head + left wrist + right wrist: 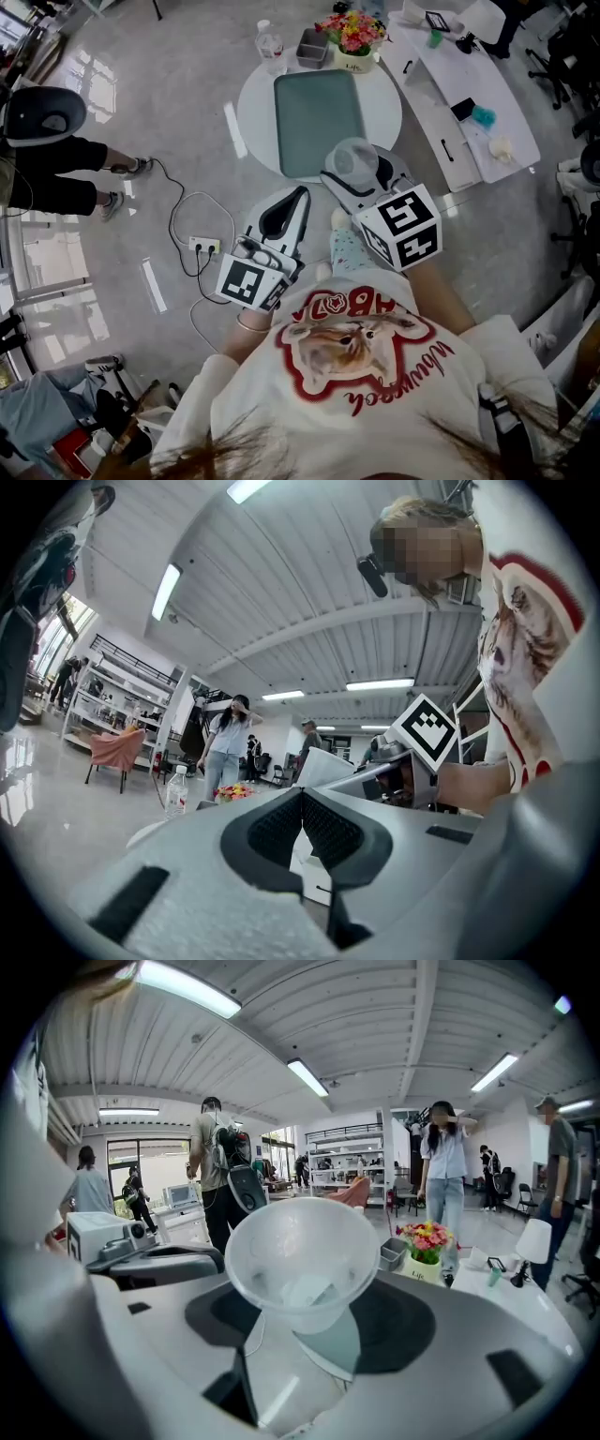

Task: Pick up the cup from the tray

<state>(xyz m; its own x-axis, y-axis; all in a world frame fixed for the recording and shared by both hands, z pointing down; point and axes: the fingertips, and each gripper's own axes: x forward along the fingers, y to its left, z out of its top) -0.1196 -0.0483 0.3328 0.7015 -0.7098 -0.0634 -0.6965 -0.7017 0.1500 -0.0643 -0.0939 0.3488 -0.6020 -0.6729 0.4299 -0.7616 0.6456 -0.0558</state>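
Note:
A clear plastic cup (353, 160) is held in my right gripper (362, 174), whose jaws are shut on its lower part. It hangs above the near right edge of the round white table (253, 112), apart from the empty green tray (317, 122). In the right gripper view the cup (302, 1258) stands upright between the dark pads of the right gripper (305, 1324), with the tray (330, 1346) below it. My left gripper (298, 195) is lower and to the left, over the floor. Its jaws meet with nothing between them, as the left gripper (302, 825) view confirms.
A water bottle (270, 45), a small grey bin (313, 47) and a flower pot (353, 36) stand at the table's far edge. A long white table (469, 94) with small items is to the right. A power strip (204, 247) and cables lie on the floor at left, near a person (56, 159).

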